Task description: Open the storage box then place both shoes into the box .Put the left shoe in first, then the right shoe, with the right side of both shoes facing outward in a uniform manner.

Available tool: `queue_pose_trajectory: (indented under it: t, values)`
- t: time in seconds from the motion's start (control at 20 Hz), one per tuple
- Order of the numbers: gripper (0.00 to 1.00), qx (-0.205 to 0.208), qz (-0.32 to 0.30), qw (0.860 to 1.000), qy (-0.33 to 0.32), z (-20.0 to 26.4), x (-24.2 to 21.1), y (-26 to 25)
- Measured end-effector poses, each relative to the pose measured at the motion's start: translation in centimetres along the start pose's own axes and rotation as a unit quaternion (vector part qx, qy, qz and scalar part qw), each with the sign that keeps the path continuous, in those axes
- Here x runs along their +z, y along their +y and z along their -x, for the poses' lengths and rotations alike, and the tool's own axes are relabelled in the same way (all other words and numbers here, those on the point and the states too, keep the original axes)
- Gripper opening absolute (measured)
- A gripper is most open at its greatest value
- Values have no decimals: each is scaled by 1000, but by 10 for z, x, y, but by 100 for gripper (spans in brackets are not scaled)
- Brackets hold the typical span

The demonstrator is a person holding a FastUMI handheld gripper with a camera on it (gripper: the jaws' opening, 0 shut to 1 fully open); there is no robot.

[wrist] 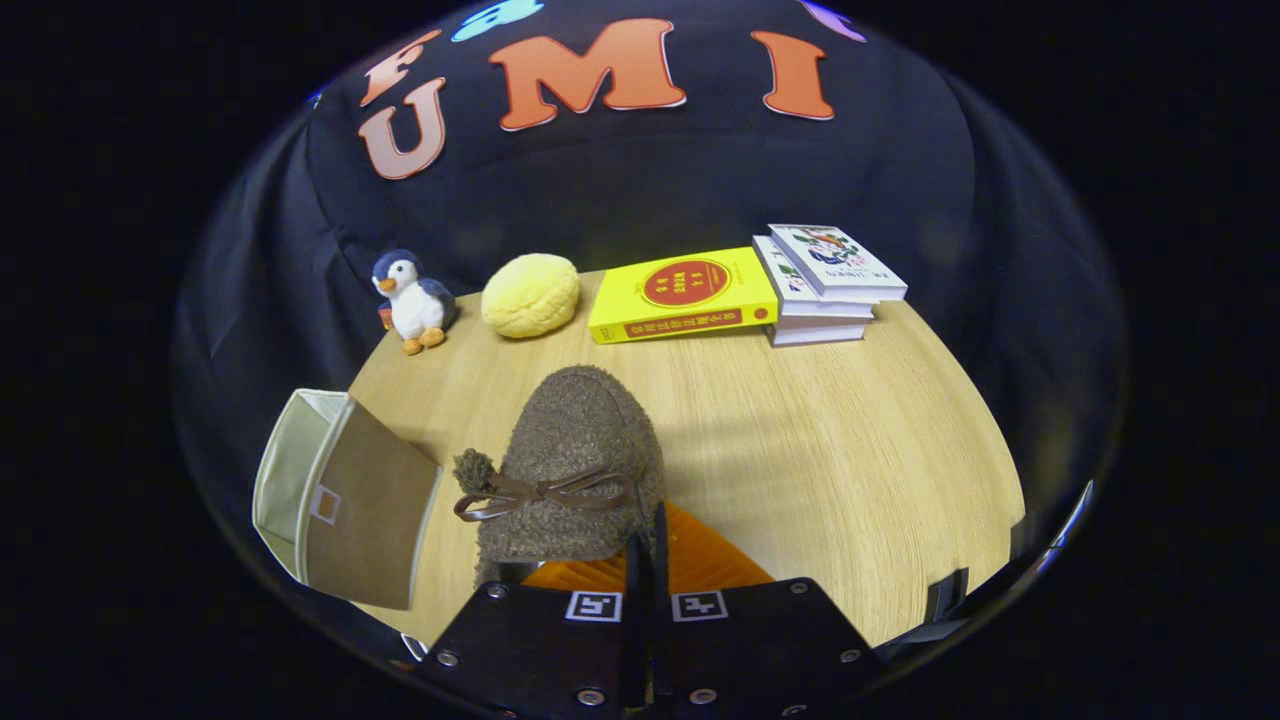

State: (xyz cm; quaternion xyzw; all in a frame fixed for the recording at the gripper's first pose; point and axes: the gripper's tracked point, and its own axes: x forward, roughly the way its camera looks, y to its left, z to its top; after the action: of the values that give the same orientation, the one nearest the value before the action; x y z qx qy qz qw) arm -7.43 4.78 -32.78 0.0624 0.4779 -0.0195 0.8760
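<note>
Gripper view: the gripper [648, 560] is seen at the bottom centre of the frame, its two fingers drawn almost together, with only a thin dark slit left between them. The heel rim of a shoe [575, 470] appears to be pinched in that slit, though the exact contact is hidden by the fingers themselves. The shoe is a brown fleecy slipper with a thin brown bow across its top and a small pompom on its left side. It is held just ahead of the fingers, toe pointing away toward the back of the table [850, 470], and is shown from above; whether its sole touches the table cannot be told.

The box [340, 495] is found at the lower left of the frame, left of the shoe and near it but apart. It is a beige fabric box with a brown flap hanging open, so that the pale inside is exposed at its upper left.

Along the far edge of the table, in the upper middle of the frame, four things are lined up from left to right: a penguin toy [412, 297], a yellow bun [530, 294], a yellow book [685, 294] lying flat, and a stack of white books [825, 285] touching the yellow book's right end.
</note>
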Motion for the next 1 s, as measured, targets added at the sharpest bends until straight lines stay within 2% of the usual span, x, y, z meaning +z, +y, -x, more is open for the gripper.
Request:
queue_pose_trajectory:
  t: [0.15,0.3,0.45,0.7,1.0]
  values:
    - [4,12,5,1000,3,15,10,46]
    - [4,41,7,999,4,24,19,104]
    - [4,51,32,998,1,27,23,153]
    - [4,103,36,994,28,31,13,244]
    - [4,94,31,994,56,9,-9,299]
